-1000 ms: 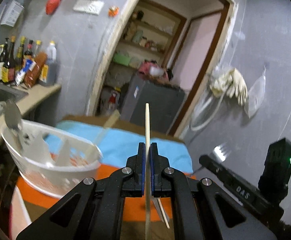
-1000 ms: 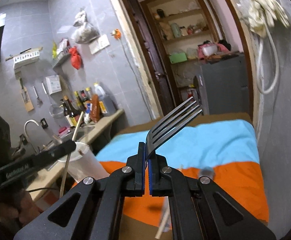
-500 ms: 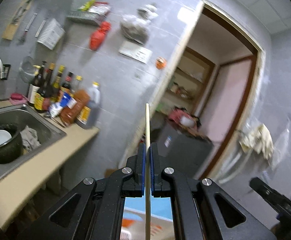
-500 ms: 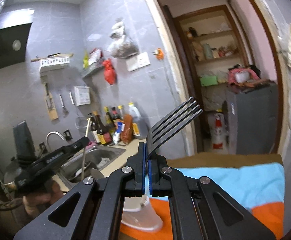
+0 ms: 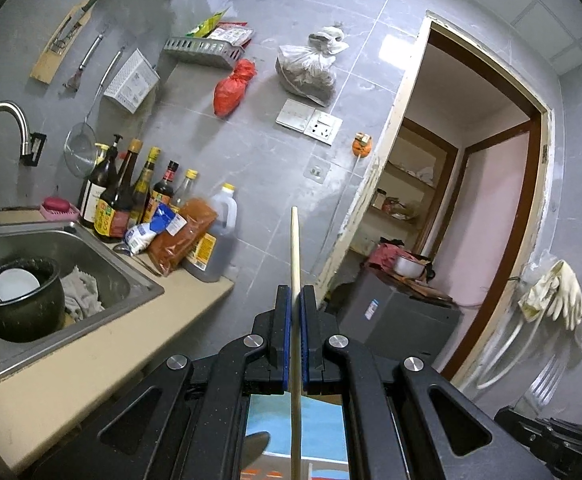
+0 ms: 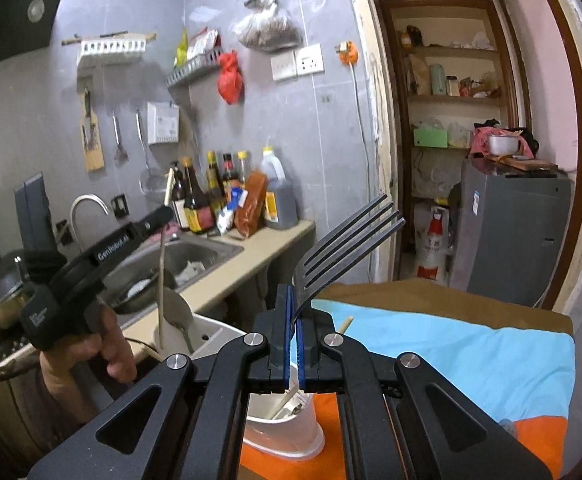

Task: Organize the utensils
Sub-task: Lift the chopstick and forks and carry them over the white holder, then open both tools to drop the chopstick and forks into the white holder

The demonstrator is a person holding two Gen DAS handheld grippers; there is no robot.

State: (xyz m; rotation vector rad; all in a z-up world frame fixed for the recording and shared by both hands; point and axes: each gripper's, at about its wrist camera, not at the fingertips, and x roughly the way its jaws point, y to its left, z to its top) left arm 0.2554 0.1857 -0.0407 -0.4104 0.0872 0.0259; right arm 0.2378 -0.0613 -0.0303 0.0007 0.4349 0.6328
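Both grippers (image 5: 296, 300) (image 6: 293, 300) higher, utensils clamped

Left claw (image 5: 296, 300) was clamped on a pale wooden chopstick (image 5: 295, 248), held upright between the blue pads. Beyond it lay a steel sink (image 5: 103, 256) holding a dark pot (image 5: 23, 300), with sauce bottles (image 5: 131, 196) lined along the beige tabletop (image 5: 91, 364).

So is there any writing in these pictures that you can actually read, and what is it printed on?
"GenRobot.AI": white letters on the side of the left gripper, seen from the right wrist camera.
Bottle labels by the sink: too small and blurred to read.
Red print on the white sack in the doorway: unreadable.
Sticker on the grey cabinet: unreadable.
Nothing else legible.
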